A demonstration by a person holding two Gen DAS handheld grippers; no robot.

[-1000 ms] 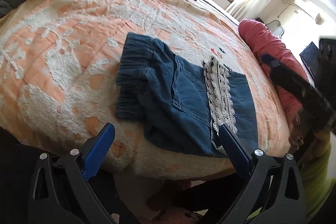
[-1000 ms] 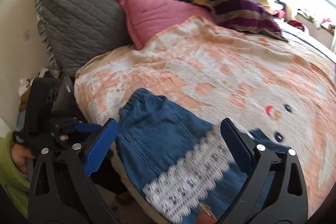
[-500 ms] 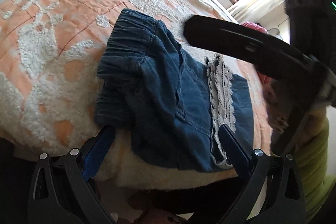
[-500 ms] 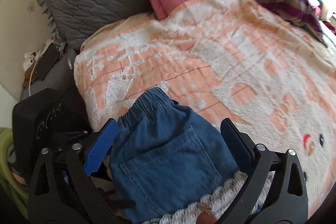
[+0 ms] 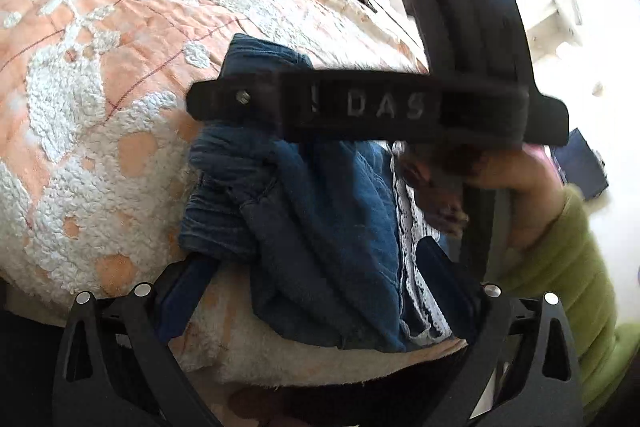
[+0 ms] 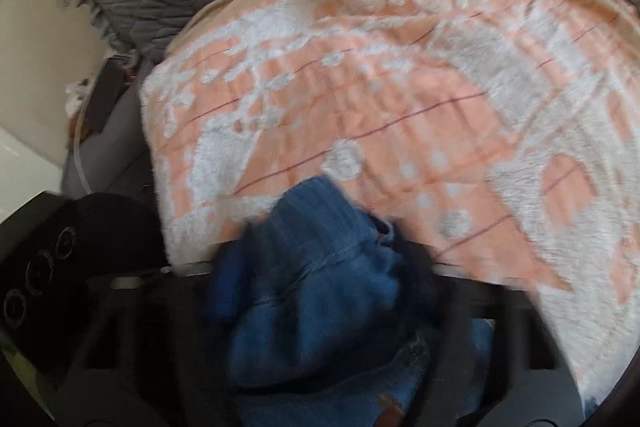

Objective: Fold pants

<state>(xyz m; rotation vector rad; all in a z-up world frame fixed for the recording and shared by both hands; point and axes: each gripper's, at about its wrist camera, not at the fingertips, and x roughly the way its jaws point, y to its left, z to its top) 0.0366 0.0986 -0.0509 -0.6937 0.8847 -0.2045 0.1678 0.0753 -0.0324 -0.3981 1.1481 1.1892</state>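
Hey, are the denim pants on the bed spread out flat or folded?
Folded, roughly: the denim pants lie doubled and bunched on the bedspread, lace trim across one side.

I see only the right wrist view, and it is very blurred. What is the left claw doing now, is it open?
Observer: Yes, the left claw is open. Its fingers straddle the near edge of the denim pants on the orange blanket.
Operator: Is there lace on these pants? I see almost none.
Observer: Yes, a white lace trim runs across the pants, just beside one finger of the left claw.
Operator: How does my right claw look from that side?
Observer: The right claw reaches across the waistband end of the pants. Its jaws have just been closing, with denim bunched between them.
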